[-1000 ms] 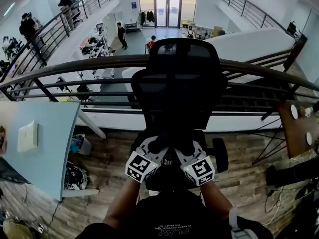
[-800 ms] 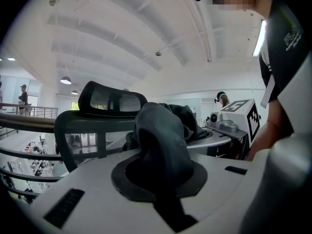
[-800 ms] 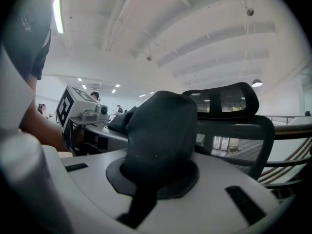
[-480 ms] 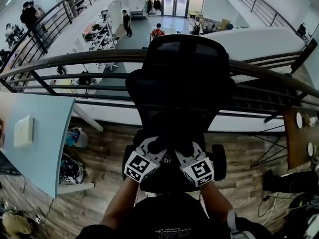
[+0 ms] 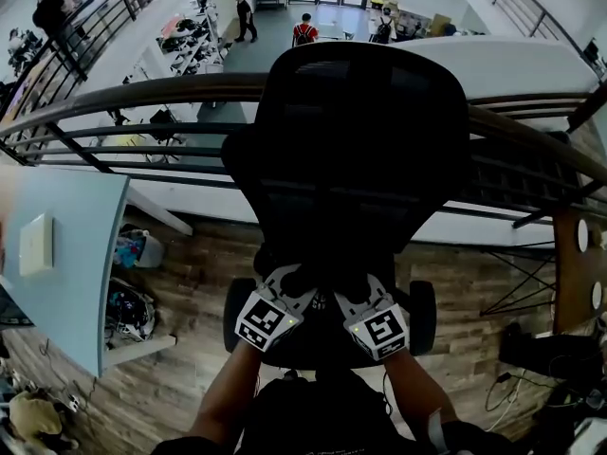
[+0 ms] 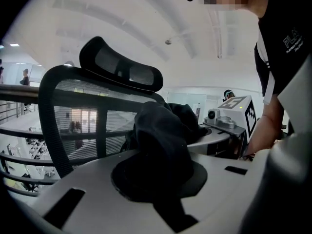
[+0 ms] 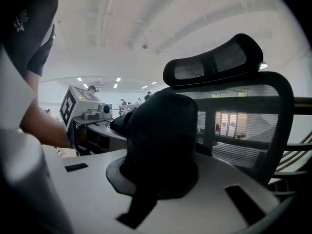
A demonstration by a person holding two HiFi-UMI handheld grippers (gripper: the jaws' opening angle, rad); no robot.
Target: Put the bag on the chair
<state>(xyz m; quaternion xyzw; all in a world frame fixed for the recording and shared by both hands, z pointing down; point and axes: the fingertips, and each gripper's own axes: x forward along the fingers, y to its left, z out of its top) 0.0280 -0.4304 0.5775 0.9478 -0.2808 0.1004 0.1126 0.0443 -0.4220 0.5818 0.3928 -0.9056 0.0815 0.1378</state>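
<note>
Bag (image 6: 161, 130) sits pinched in our left gripper (image 5: 287, 287) and right gripper (image 5: 353, 290), both jaws narrow on its cloth. We hold it above the chair (image 5: 351, 159).

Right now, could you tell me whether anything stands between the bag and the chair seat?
Nothing visible does. The left gripper and right gripper hold the black bag over the chair's seat, in front of its backrest; the seat parts that show are bare.
</note>
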